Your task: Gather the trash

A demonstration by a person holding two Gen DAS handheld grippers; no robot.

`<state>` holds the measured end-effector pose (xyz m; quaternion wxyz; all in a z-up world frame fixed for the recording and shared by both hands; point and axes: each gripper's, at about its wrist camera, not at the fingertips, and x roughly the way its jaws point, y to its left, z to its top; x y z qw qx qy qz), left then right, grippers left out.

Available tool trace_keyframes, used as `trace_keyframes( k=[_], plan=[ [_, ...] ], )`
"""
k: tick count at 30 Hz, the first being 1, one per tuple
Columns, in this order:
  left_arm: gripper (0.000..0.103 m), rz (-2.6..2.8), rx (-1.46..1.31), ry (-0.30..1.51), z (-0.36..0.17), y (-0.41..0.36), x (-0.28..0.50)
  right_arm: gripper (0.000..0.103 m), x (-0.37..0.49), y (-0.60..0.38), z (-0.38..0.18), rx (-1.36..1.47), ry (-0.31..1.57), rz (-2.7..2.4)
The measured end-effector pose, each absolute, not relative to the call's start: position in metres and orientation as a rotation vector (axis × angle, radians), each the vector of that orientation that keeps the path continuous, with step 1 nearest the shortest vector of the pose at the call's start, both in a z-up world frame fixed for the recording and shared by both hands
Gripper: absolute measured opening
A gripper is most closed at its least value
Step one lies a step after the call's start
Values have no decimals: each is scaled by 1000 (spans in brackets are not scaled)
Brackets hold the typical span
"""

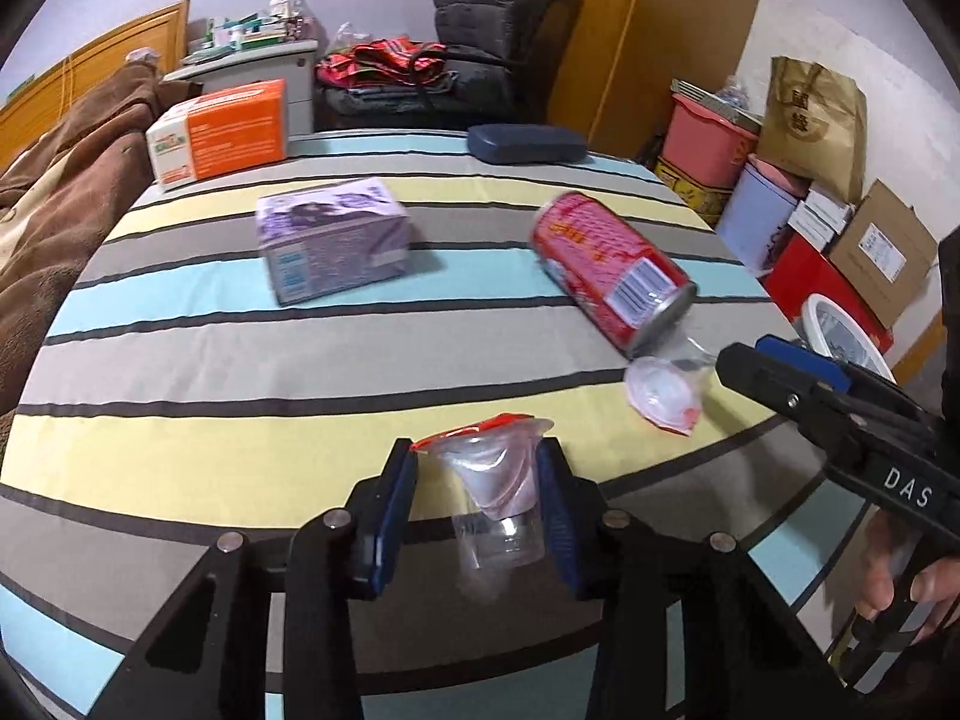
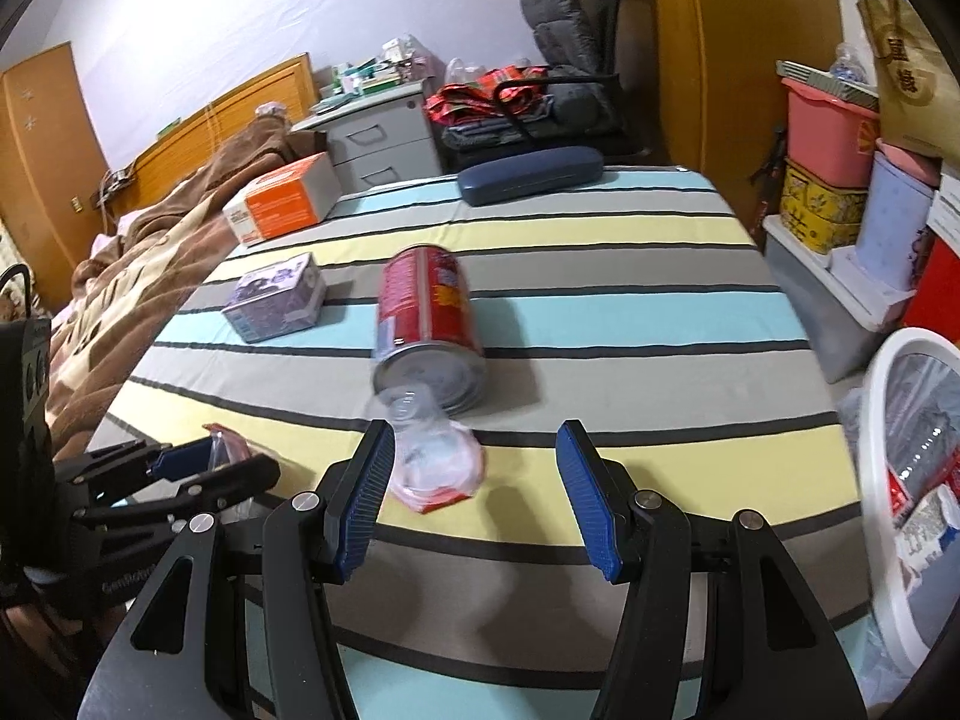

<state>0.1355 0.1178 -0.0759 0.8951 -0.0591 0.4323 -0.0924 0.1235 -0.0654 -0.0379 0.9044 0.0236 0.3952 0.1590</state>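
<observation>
In the left wrist view, the left claw is clamped on a clear plastic cup with a red foil lid, at 6 o'clock, above the striped desk. A red can lies on its side at 2 o'clock, and a second clear cup lies just beside its open end. A purple box lies at 11 o'clock. In the right wrist view, the right claw has its jaws apart with nothing pressed between them; the second cup lies just before its left pad, touching the can. A white trash bin stands at 3 o'clock, beside the desk.
</observation>
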Motion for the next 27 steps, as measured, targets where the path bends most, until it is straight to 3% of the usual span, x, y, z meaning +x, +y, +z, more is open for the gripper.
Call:
trace_keyframes(
  k=[14, 16, 20, 22, 27],
  plan=[
    [42, -147, -161, 903, -77, 148, 143, 57, 136, -45, -47, -3, 855, 358],
    [42, -147, -163, 904, -77, 150, 144, 45, 136, -44, -48, -8, 861, 359],
    [42, -150, -160, 905, -77, 151, 146, 40, 136, -42, -49, -16, 870, 361],
    [42, -150, -158, 905, -77, 151, 146, 32, 136, -41, -49, -16, 872, 361],
    [42, -150, -149, 896, -76, 150, 146, 31, 134, -42, -49, -22, 867, 353]
  ],
)
